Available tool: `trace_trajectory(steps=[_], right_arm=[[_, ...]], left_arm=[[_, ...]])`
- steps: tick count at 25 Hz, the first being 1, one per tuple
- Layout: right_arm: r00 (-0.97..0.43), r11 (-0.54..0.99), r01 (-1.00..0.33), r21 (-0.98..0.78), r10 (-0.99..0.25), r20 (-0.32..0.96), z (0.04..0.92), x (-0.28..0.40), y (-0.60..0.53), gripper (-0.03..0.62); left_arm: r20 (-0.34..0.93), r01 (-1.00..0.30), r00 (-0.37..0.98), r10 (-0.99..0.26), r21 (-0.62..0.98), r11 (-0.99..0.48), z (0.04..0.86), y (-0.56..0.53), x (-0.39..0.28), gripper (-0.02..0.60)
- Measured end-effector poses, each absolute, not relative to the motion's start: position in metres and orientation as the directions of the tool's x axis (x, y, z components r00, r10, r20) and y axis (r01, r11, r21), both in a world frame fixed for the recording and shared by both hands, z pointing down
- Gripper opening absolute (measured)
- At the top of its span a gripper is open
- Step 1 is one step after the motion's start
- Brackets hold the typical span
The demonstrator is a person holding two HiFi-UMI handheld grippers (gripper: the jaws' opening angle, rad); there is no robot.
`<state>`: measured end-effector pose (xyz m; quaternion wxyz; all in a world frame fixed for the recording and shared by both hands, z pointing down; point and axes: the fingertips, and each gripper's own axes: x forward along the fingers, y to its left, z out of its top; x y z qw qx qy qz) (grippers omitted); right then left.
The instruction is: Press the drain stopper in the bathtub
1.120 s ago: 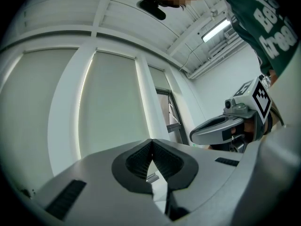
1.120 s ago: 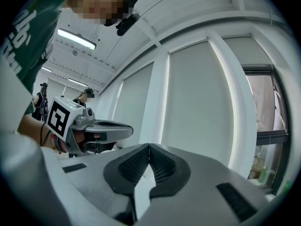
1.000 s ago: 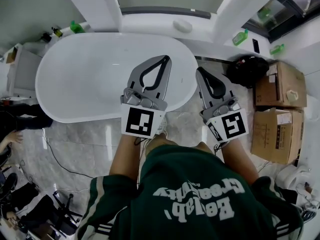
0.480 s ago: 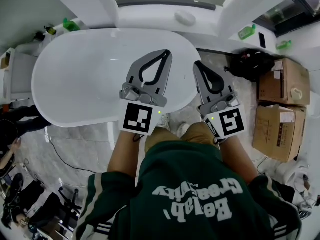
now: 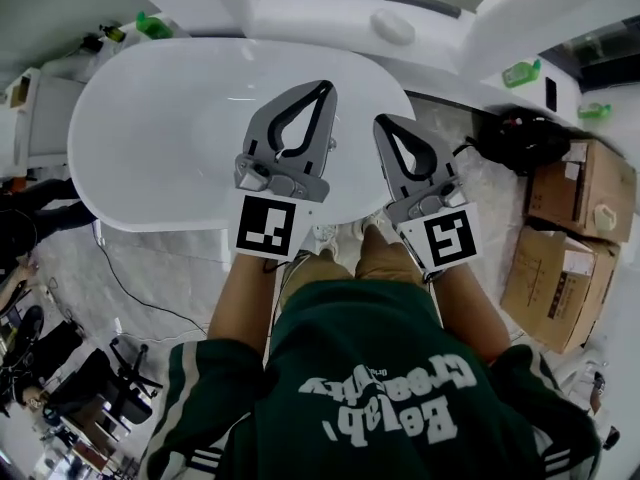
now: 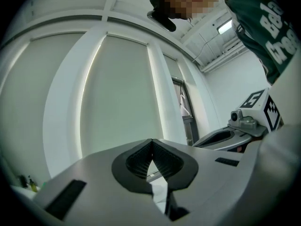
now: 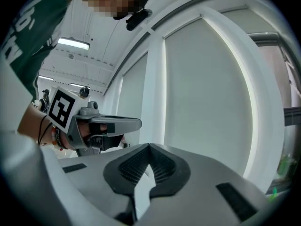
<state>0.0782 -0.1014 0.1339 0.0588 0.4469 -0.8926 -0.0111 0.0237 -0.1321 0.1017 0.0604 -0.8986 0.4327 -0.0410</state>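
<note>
White oval bathtub (image 5: 130,118), glossy, upright on pale marbled floor (image 5: 150,258). Long axis left to right in head view; far rim just beside white ledge (image 5: 320,18). Drain stopper too small to make out.

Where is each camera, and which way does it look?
Head view: on the person's head, looking steeply down at the bathtub; shows arms, shirt, left gripper, right gripper.
Left gripper view: on the left gripper, tilted up at a window wall; shows its shut jaws.
Right gripper view: on the right gripper, tilted up likewise; shows its shut jaws.
Shared: each gripper view shows the other gripper.
</note>
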Motion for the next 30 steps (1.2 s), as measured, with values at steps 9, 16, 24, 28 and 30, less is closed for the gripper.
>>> trace_trajectory(steps=[9,16,24,28,30], right_arm=[[-0.690,0.694,-0.720,0.016,-0.718,0.094,0.168,0.095,-0.144,0.015],[-0.700,0.705,-0.709,-0.017,-0.700,0.141,0.227,0.079,-0.168,0.015],[-0.657,0.675,-0.736,-0.058,-0.689,0.306,0.349,0.028,-0.153,0.015],[-0.640,0.673,-0.737,-0.066,-0.663,0.388,0.417,0.022,-0.147,0.015],[-0.642,0.679,-0.731,-0.074,-0.646,0.413,0.448,0.023,-0.147,0.015]], left_arm=[[0.146,-0.795,0.544,-0.826,-0.225,-0.563,0.147,-0.166,0.048,0.008],[0.167,-0.798,0.554,-0.815,-0.171,-0.578,0.200,-0.186,0.033,0.008],[0.232,-0.753,0.602,-0.764,-0.152,-0.640,0.305,-0.191,-0.020,0.008],[0.272,-0.758,0.601,-0.751,-0.105,-0.644,0.370,-0.185,-0.037,0.008],[0.292,-0.754,0.606,-0.740,-0.088,-0.651,0.402,-0.180,-0.036,0.008]])
